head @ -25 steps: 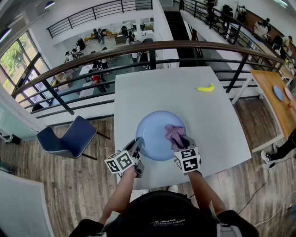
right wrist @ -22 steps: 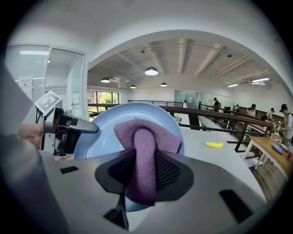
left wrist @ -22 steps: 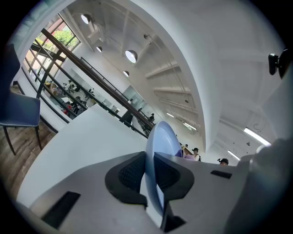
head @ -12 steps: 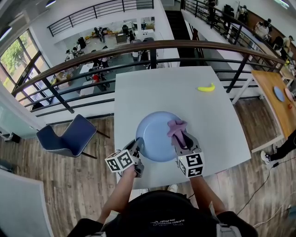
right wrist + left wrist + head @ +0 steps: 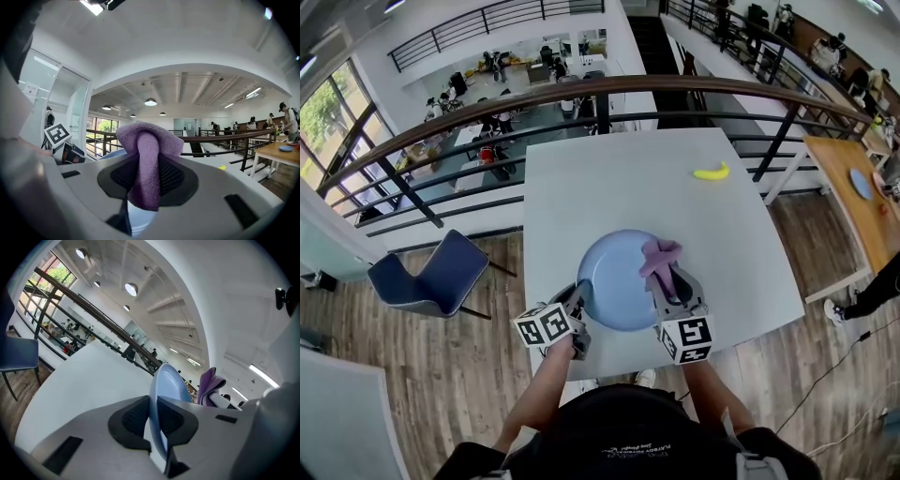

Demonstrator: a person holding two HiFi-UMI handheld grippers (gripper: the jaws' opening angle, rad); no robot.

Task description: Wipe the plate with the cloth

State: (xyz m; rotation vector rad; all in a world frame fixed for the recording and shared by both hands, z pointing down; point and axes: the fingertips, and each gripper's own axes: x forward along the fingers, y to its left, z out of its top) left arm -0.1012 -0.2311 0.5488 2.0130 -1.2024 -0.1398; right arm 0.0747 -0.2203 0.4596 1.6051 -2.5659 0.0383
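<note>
Near the table's (image 5: pixel 609 178) front edge, the left gripper (image 5: pixel 580 302), jaws just closing further, clamps the blue plate's (image 5: pixel 614 281) left rim while the right gripper (image 5: pixel 670 284) pinches the purple cloth (image 5: pixel 657 255) over its right side.

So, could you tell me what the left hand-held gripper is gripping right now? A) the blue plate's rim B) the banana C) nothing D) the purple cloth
A: in the left gripper view the left hand-held gripper has its jaws, which have just been closing, pressed on both sides of the plate rim; the cloth sits in the right hand-held gripper.
</note>
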